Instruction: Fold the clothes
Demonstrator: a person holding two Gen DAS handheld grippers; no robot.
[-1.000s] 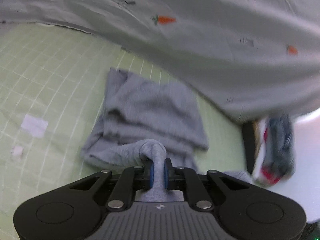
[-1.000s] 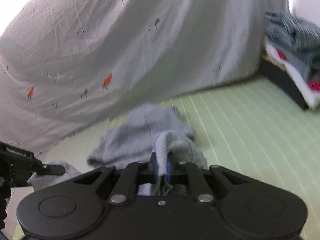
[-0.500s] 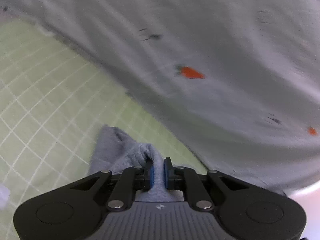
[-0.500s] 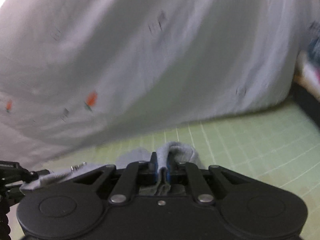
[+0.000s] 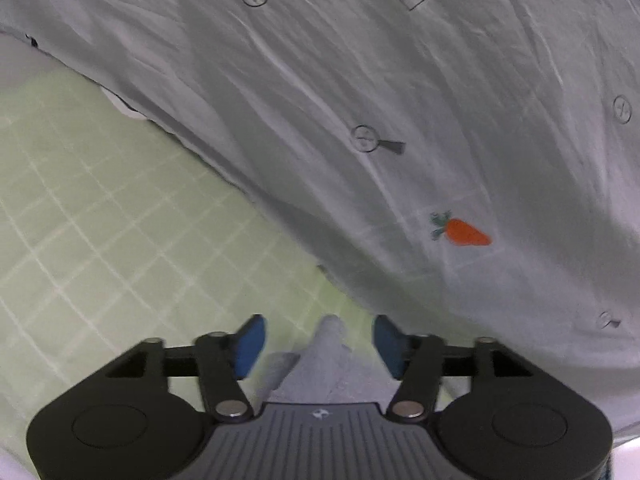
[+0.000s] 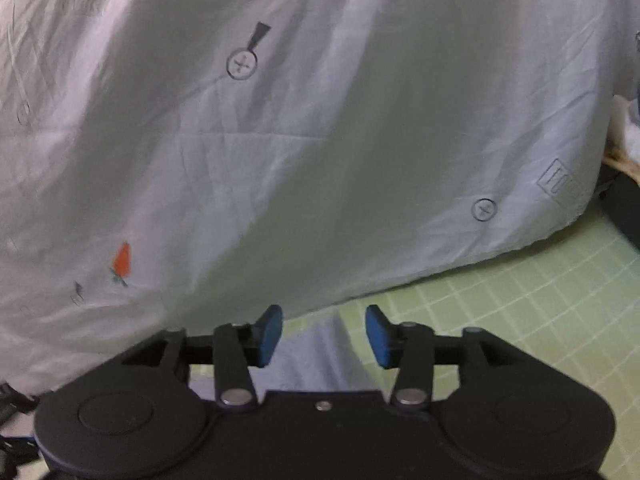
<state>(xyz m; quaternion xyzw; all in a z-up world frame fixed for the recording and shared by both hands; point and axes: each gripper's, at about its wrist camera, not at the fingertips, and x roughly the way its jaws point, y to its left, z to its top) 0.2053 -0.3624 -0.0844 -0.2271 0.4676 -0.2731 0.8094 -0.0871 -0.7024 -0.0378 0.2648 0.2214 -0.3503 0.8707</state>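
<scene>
A grey knit garment point(image 5: 325, 354) lies on the green gridded mat point(image 5: 100, 220); only a narrow fold of it shows in the left wrist view. My left gripper point(image 5: 318, 340) has its jaws opening, and the fold stands between the blue pads point(image 5: 250, 342) without touching them. In the right wrist view the same grey garment point(image 6: 320, 350) lies between the blue pads point(image 6: 269, 336) of my right gripper point(image 6: 323, 334), whose jaws are also opening, clear of the cloth. Most of the garment is hidden under the gripper bodies.
A big white sheet with carrot and symbol prints point(image 5: 400, 120) rises just beyond the grippers and fills most of both views, as the white sheet point(image 6: 320, 140) does on the right. Green mat point(image 6: 540, 300) runs to the right. Dark and pale items point(image 6: 628, 168) sit at the far right edge.
Both grippers carried the garment's edge forward toward the white sheet, then let go: the jaws that were shut on grey folds now stand apart. The garment's spread body has dropped out of view.
</scene>
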